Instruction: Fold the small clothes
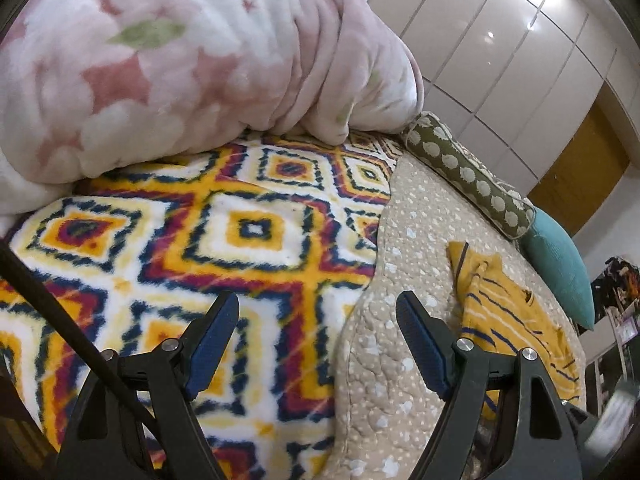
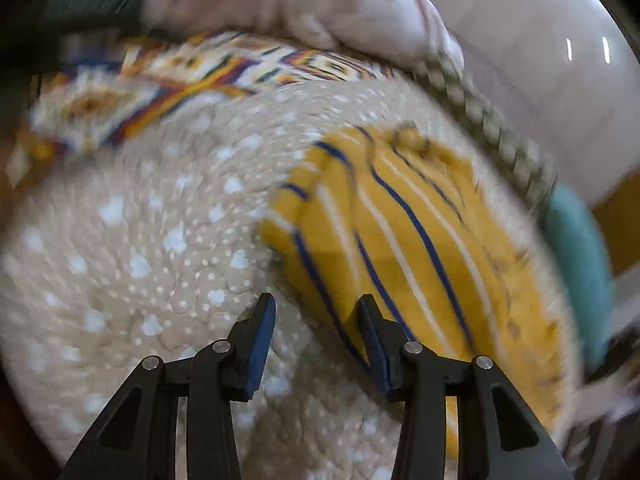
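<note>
A small yellow garment (image 1: 516,320) with blue and white stripes lies on the beige dotted quilt (image 1: 404,248), to the right of my left gripper (image 1: 318,304). That gripper is open, its jaws wide apart over the seam between the quilt and a patterned blanket, with nothing between them. The right wrist view is motion-blurred. There the yellow garment (image 2: 404,224) lies ahead and to the right. My right gripper (image 2: 316,306) is open above the quilt (image 2: 132,240), just off the garment's near left edge, and only bare quilt shows between its fingers.
A bright diamond-patterned fleece blanket (image 1: 208,236) covers the bed's left part. A thick pink floral blanket (image 1: 180,52) is bunched at the back. A green dotted bolster (image 1: 472,176) and a teal cushion (image 1: 560,268) line the bed's right edge, beside white cupboard doors (image 1: 520,60).
</note>
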`<action>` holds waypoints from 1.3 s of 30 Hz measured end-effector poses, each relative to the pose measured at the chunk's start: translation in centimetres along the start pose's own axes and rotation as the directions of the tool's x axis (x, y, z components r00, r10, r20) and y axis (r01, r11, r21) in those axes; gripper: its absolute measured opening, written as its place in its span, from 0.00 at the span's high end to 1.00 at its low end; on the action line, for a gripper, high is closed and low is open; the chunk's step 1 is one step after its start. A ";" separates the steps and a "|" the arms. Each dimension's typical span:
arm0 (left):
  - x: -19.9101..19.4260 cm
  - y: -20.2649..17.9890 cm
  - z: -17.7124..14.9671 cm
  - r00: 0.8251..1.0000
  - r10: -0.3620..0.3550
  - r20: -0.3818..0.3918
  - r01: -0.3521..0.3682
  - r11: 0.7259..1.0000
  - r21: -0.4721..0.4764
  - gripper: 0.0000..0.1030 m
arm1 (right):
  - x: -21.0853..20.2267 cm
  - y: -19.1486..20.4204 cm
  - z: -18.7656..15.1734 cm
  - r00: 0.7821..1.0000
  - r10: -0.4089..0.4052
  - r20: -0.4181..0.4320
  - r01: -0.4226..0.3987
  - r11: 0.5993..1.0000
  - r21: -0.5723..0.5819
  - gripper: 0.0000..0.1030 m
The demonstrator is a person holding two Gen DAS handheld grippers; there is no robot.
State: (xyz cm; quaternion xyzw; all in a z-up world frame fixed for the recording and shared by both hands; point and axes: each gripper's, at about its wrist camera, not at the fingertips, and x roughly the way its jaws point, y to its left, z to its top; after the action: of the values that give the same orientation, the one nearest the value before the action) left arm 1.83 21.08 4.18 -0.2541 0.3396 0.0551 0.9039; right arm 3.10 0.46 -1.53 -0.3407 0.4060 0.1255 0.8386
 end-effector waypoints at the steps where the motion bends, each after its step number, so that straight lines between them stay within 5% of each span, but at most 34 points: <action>1: 0.1 -0.2 0.1 1.000 0.000 0.003 0.000 1.000 -0.001 0.23 | 0.4 1.3 0.1 0.997 -0.079 0.015 0.079 0.994 -0.071 0.55; 4: 0.0 0.0 0.3 1.000 0.001 0.015 -0.001 1.000 -0.008 0.23 | 1.5 3.0 0.9 0.971 -0.229 0.069 0.237 0.955 -0.177 0.59; 6: 0.1 -0.1 0.5 1.000 0.001 0.015 -0.001 1.000 -0.015 0.23 | 2.4 3.2 2.1 0.967 -0.245 0.069 0.254 0.949 -0.189 0.69; 12: 0.1 0.7 0.5 1.000 0.003 0.012 -0.003 0.999 -0.049 0.23 | 4.8 4.0 4.5 0.951 -0.302 0.070 0.310 0.931 -0.193 0.70; 18: 0.3 -0.2 0.3 1.000 -0.005 0.008 0.005 1.000 -0.030 0.23 | 5.0 3.2 5.6 0.964 -0.266 0.000 0.265 0.959 -0.098 0.83; 22: 0.7 -1.2 0.1 1.000 -0.009 0.000 0.009 1.000 -0.018 0.23 | 3.6 0.2 6.4 0.987 -0.157 -0.024 0.158 0.983 0.088 0.87; 25: 1.1 -2.5 -0.1 1.000 -0.021 -0.007 0.021 1.000 0.005 0.23 | 1.1 -4.7 6.4 0.994 -0.105 0.012 0.098 0.957 0.272 0.88; 30: 1.7 -5.2 -0.9 0.999 -0.040 -0.027 0.042 0.996 0.080 0.23 | -3.5 -17.0 1.3 0.987 -0.157 0.040 0.102 0.792 0.602 0.88; 34: 1.5 -6.6 -1.5 0.997 -0.065 -0.031 0.068 0.991 0.118 0.23 | -4.9 -25.7 -9.2 0.977 -0.205 -0.058 0.166 0.561 0.811 0.88; 37: 1.6 -7.8 -2.1 0.997 -0.071 -0.036 0.076 0.986 0.151 0.23 | -3.8 -27.7 -16.7 0.979 -0.145 -0.144 0.193 0.422 0.886 0.88; 39: 1.8 -8.6 -2.5 0.996 -0.078 -0.045 0.084 0.983 0.164 0.23 | -2.8 -27.3 -19.9 0.982 -0.090 -0.166 0.188 0.377 0.907 0.88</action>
State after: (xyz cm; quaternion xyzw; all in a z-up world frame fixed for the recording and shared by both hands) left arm 4.08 12.31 5.03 -0.1926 0.3499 -0.0150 0.9167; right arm 2.78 -32.88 4.75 0.1408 0.4144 -0.2056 0.8753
